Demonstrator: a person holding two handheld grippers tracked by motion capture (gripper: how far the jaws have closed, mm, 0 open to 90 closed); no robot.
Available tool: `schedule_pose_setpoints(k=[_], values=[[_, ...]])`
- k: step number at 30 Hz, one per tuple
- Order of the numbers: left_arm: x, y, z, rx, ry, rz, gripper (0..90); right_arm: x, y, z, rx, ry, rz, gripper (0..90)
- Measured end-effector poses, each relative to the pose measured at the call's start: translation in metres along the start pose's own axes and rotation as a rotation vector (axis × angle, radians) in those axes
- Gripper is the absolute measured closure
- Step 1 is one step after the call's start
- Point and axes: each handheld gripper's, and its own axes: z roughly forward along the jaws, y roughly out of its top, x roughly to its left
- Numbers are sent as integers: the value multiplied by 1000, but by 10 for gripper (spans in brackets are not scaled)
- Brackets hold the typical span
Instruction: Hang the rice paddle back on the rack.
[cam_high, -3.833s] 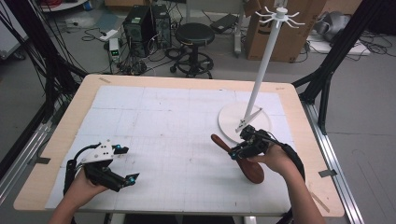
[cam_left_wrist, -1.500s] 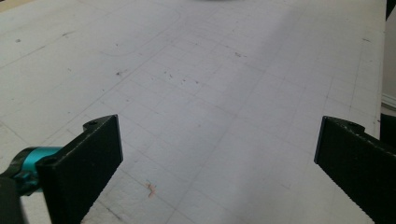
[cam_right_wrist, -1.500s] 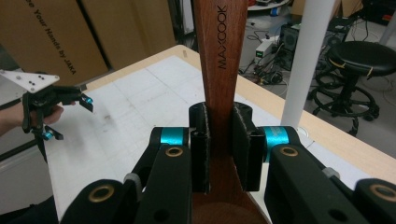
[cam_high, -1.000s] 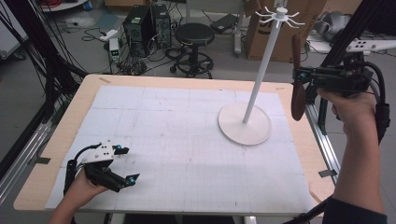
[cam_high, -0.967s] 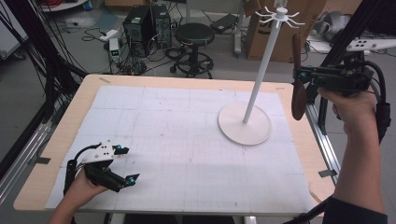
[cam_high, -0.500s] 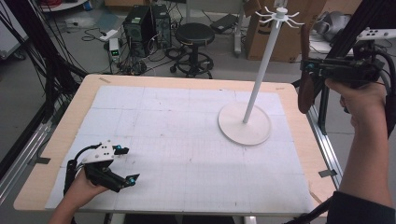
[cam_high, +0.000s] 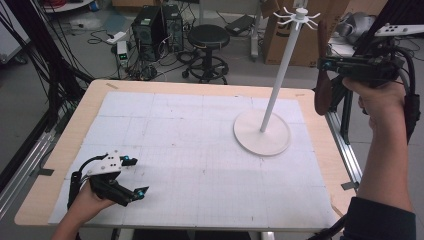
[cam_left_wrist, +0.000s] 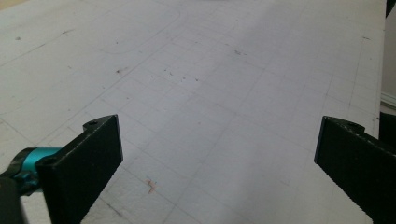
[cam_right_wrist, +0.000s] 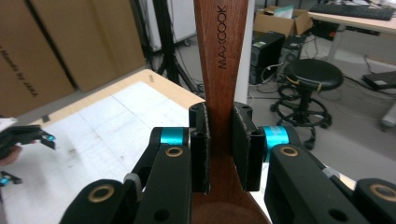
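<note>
A dark brown wooden spoon (cam_high: 323, 85) hangs upright in the air to the right of the white hook stand (cam_high: 280, 75), beyond the table's right edge. My right gripper (cam_high: 325, 64) is shut on its handle. In the right gripper view both jaws press the handle (cam_right_wrist: 219, 70), which carries the word MAXCOOK, and my right gripper (cam_right_wrist: 219, 149) clamps it just above the bowl. The stand's white pole rises right behind the handle. My left gripper (cam_high: 134, 176) rests low at the table's front left, open, its jaws wide apart over bare mat (cam_left_wrist: 210, 116).
The stand's round white base (cam_high: 262, 132) sits on the gridded mat at the right. A black stool (cam_high: 209, 37), computer towers (cam_high: 160, 25) and cardboard boxes (cam_high: 290, 35) stand on the floor behind the table. Black frame poles flank both sides.
My right gripper lifted the spoon off the table beside the stand's base and carried it up to the right; in the last half second it drifted slightly left toward the stand's top. The left gripper stayed put.
</note>
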Motion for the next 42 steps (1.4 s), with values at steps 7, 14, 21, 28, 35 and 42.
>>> schedule_pose_setpoints(k=[7,14,21,28,35,42], values=[[1,0,-1,-1,2,-2,16,-2,0,7,21,-4,3,784],[1,0,-2,1,-1,2,16,-2,-2,12,22,-10,12,784],[1,-1,-1,2,0,1,16,-2,-4,15,5,-14,10,783],[1,-1,-2,-1,1,-2,17,-3,-6,20,-6,-22,17,782],[1,-1,-2,-2,0,-3,16,-4,-7,26,-14,-23,16,781],[1,-1,-2,-2,-2,-2,17,-3,-9,32,-25,-35,7,776]])
